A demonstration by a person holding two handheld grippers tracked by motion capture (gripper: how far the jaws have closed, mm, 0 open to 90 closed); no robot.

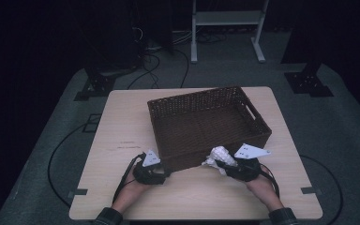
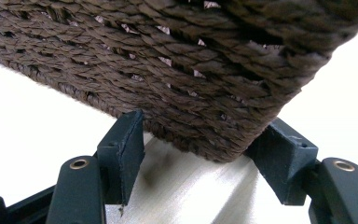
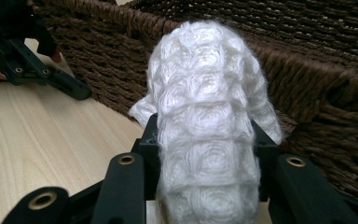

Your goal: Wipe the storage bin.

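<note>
So there's a dark brown woven wicker basket (image 1: 206, 124) sitting on the light wooden desk (image 1: 122, 140), a bit skewed, covering the middle and reaching back almost to the desk's far edge. Its right end wall has a handle slot cut in, and from the high view the inside looks bare, just woven bottom. The right gripper (image 1: 226, 163) is clamped tight on a white knitted cloth (image 1: 221, 155), a bobbly, waffle-ish thing bunched up into a roll; in the right gripper view the cloth (image 3: 205, 126) stands up between the jaws, right in front of the basket's near wall, so it's outside the basket, just beside the near right stretch of the rim. The left gripper (image 1: 161, 169) is at the basket's near left corner, and in the left gripper view that corner sits between the jaws, which are set about halfway apart; I can't tell whether the pads actually press on the weave or just bracket it.
</note>
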